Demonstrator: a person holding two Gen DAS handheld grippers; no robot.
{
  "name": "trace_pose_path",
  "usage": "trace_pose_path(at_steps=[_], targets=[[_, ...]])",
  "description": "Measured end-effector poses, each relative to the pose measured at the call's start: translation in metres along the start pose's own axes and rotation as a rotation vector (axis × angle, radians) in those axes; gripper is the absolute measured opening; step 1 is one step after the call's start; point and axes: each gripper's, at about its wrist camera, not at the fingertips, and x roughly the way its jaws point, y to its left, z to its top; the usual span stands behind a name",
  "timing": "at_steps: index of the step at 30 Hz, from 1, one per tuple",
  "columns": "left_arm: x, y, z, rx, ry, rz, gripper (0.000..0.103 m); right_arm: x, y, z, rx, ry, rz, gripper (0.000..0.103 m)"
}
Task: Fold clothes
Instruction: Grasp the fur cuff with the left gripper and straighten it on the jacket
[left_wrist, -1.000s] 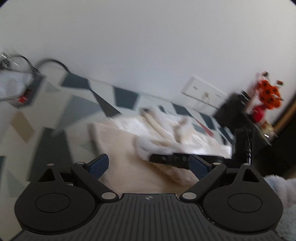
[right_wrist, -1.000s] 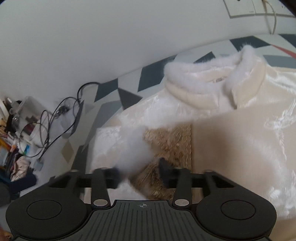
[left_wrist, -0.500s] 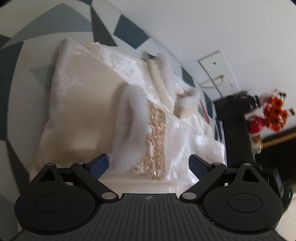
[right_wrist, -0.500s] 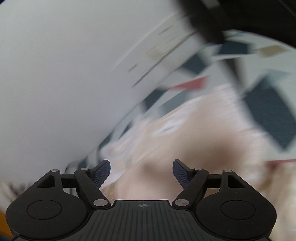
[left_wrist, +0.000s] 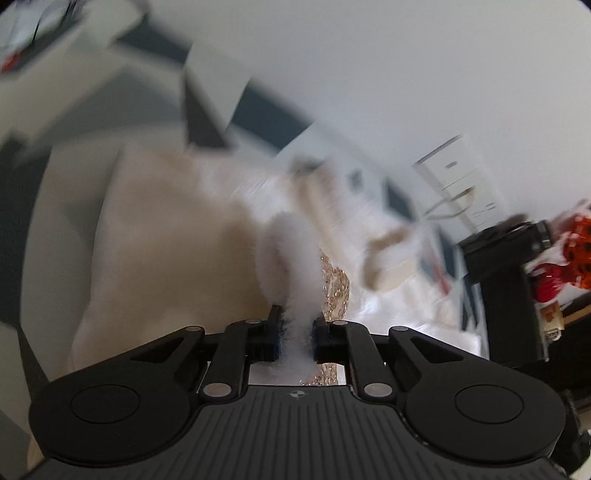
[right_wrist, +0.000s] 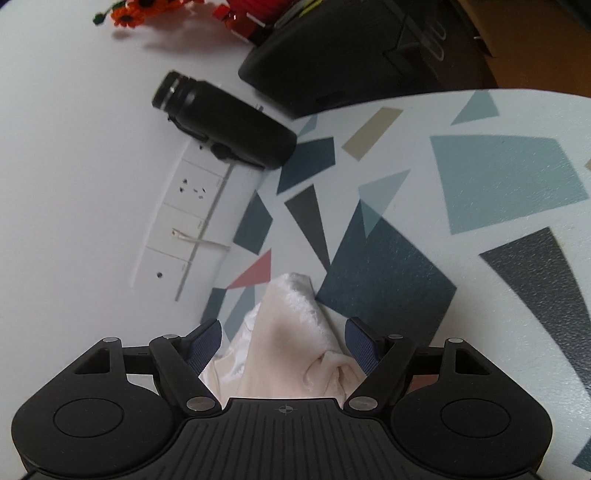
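Left wrist view, blurred: one cream garment (left_wrist: 166, 251) lying on the counter (left_wrist: 62, 122), one white fur cuff (left_wrist: 290, 254) and a gold sequin patch (left_wrist: 336, 291) just beside it; left hand-held gripper (left_wrist: 295, 338) nearly closed, clenched on the fur cuff, fluff squeezed between both fingers; white wall with one socket panel (left_wrist: 461, 184), orange flowers (left_wrist: 576, 243) at far right. Right wrist view, sharp: one corner of the cream garment (right_wrist: 284, 343) between the fingers, right hand-held gripper (right_wrist: 284, 338) spread wide, released, pads not touching the cloth; counter (right_wrist: 498, 184) with geometric blue, grey, red shapes; one black bottle (right_wrist: 229, 122) at the wall, one socket panel (right_wrist: 184, 218), one dark bag (right_wrist: 351, 48)
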Motion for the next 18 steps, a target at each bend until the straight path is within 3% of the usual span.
trace_pose_path(at_steps=[3, 5, 7, 12, 14, 18], targets=[[-0.039, -0.016, 0.001, 0.08, -0.152, -0.034, 0.013, 0.009, 0.007, -0.004, -0.013, 0.031, -0.004, 0.071], [-0.054, -0.009, -0.002, 0.067, -0.202, -0.022, 0.013, 0.014, 0.011, -0.007, -0.034, 0.053, -0.004, 0.071], [-0.051, 0.005, -0.009, 0.039, -0.184, 0.029, 0.013, 0.02, 0.014, -0.01, -0.055, 0.075, -0.005, 0.068], [-0.022, 0.035, -0.032, 0.034, -0.121, 0.184, 0.013, 0.034, 0.016, -0.026, -0.154, 0.153, -0.121, 0.05], [-0.014, 0.042, -0.036, 0.014, -0.112, 0.205, 0.013, 0.036, 0.02, -0.032, -0.25, 0.163, -0.176, 0.029], [-0.011, 0.042, -0.035, 0.034, -0.105, 0.226, 0.014, 0.04, 0.024, -0.04, -0.396, 0.199, -0.252, 0.028]])
